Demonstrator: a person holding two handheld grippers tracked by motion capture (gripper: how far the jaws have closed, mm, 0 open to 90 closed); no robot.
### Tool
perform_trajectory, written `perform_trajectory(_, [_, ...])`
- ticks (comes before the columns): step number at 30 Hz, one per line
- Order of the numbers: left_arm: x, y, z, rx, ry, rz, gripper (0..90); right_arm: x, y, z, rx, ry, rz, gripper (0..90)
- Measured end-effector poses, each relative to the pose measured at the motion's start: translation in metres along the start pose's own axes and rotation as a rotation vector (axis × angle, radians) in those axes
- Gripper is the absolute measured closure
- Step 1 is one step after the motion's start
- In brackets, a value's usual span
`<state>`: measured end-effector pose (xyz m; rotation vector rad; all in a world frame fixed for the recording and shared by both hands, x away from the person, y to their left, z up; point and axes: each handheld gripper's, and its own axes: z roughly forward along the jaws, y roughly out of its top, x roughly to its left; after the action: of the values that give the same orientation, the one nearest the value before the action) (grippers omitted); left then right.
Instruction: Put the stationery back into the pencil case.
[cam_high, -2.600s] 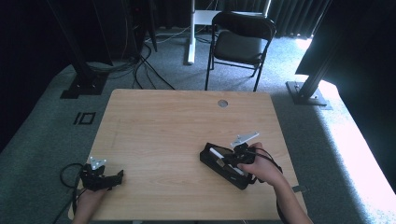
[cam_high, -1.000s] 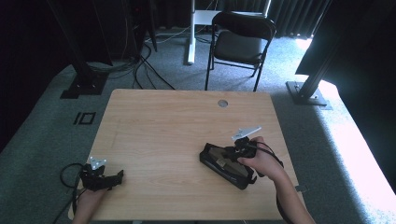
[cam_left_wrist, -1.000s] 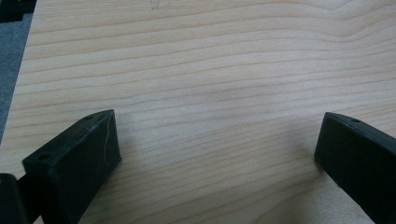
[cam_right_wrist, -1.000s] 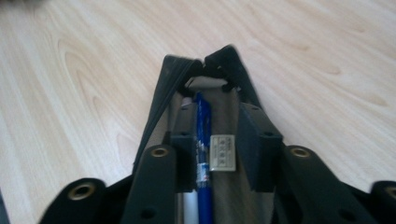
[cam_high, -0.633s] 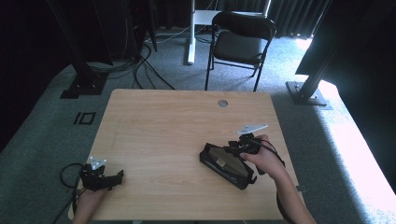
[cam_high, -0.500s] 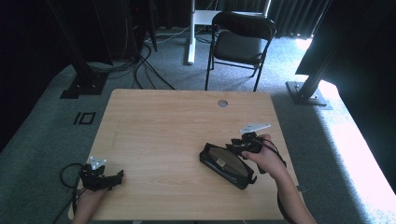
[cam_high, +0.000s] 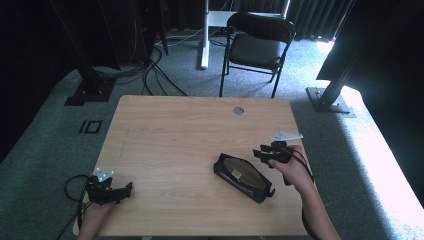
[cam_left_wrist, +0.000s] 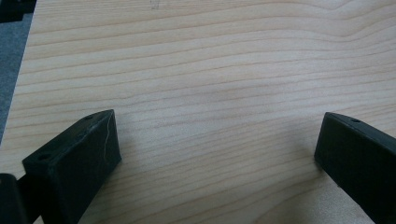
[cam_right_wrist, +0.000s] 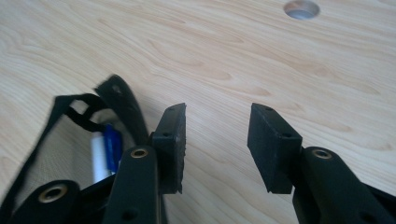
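We had the black pouch (cam_high: 243, 177) lying near the table's (cam_high: 175, 135) right edge, something white and blue tucked inside. Our right gripper (cam_high: 266, 153) sat just right of it, jaws just opening, empty. Left gripper (cam_high: 119, 191) waited open, near-left. Closing the pouch looked left.

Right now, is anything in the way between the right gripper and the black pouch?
No. The right gripper sits just beside the black pouch, with bare table between them. Its fingers have just been opening and hold nothing.
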<state>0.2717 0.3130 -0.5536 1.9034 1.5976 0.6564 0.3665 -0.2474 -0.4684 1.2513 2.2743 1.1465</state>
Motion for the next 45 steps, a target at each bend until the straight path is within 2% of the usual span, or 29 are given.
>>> perform_trajectory(3, [0.000, 0.000, 0.000, 0.000, 0.000, 0.000, 0.4, -0.005, -0.004, 0.000, -0.004, -0.024, 0.009, 57.8])
perform_trajectory(4, [0.000, 0.000, 0.000, 0.000, 0.000, 0.000, 0.4, -0.009, -0.010, 0.001, 0.000, -0.049, 0.013, 57.6])
perform_trajectory(6, [0.000, 0.000, 0.000, 0.000, 0.000, 0.000, 0.4, -0.013, -0.015, 0.001, 0.001, -0.070, 0.028, 57.0])
perform_trajectory(8, [0.000, 0.000, 0.000, 0.000, 0.000, 0.000, 0.4, -0.014, -0.017, 0.001, 0.001, -0.074, 0.033, 56.4])
perform_trajectory(9, [0.000, 0.000, 0.000, 0.000, 0.000, 0.000, 0.4, -0.018, -0.024, 0.001, 0.001, -0.095, 0.050, 55.9])
perform_trajectory(15, [0.000, 0.000, 0.000, 0.000, 0.000, 0.000, 0.5, -0.024, -0.040, -0.002, 0.001, -0.153, 0.131, 55.2])
perform_trajectory(17, [0.000, 0.000, 0.000, 0.000, 0.000, 0.000, 0.4, -0.025, -0.046, -0.003, 0.004, -0.210, 0.138, 55.3])
perform_trajectory(21, [0.000, 0.000, 0.000, 0.000, 0.000, 0.000, 0.4, -0.027, -0.057, -0.004, 0.010, -0.263, 0.161, 54.0])
perform_trajectory(25, [0.000, 0.000, 0.000, 0.000, 0.000, 0.000, 0.4, -0.028, -0.066, -0.007, -0.001, -0.283, 0.177, 53.3])
perform_trajectory(28, [0.000, 0.000, 0.000, 0.000, 0.000, 0.000, 0.4, -0.028, -0.071, -0.010, -0.030, -0.301, 0.205, 52.7])
perform_trajectory(32, [0.000, 0.000, 0.000, 0.000, 0.000, 0.000, 0.4, -0.030, -0.079, -0.009, -0.019, -0.335, 0.223, 51.9])
perform_trajectory(35, [0.000, 0.000, 0.000, 0.000, 0.000, 0.000, 0.4, -0.031, -0.084, -0.009, -0.003, -0.360, 0.216, 50.7])
perform_trajectory(36, [0.000, 0.000, 0.000, 0.000, 0.000, 0.000, 0.4, -0.031, -0.086, -0.010, 0.007, -0.361, 0.211, 49.4])
perform_trajectory(40, [0.000, 0.000, 0.000, 0.000, 0.000, 0.000, 0.4, -0.034, -0.091, -0.013, -0.016, -0.368, 0.247, 45.3])
perform_trajectory(41, [0.000, 0.000, 0.000, -0.001, 0.000, 0.000, 0.4, -0.036, -0.093, -0.015, -0.029, -0.371, 0.272, 40.8])
perform_trajectory(44, [0.000, 0.000, 0.000, -0.001, 0.000, 0.000, 0.4, -0.038, -0.095, -0.017, -0.032, -0.387, 0.276, 40.4])
perform_trajectory(45, [0.000, 0.000, 0.000, -0.001, 0.000, 0.000, 0.4, -0.039, -0.097, -0.019, -0.031, -0.408, 0.282, 39.1])
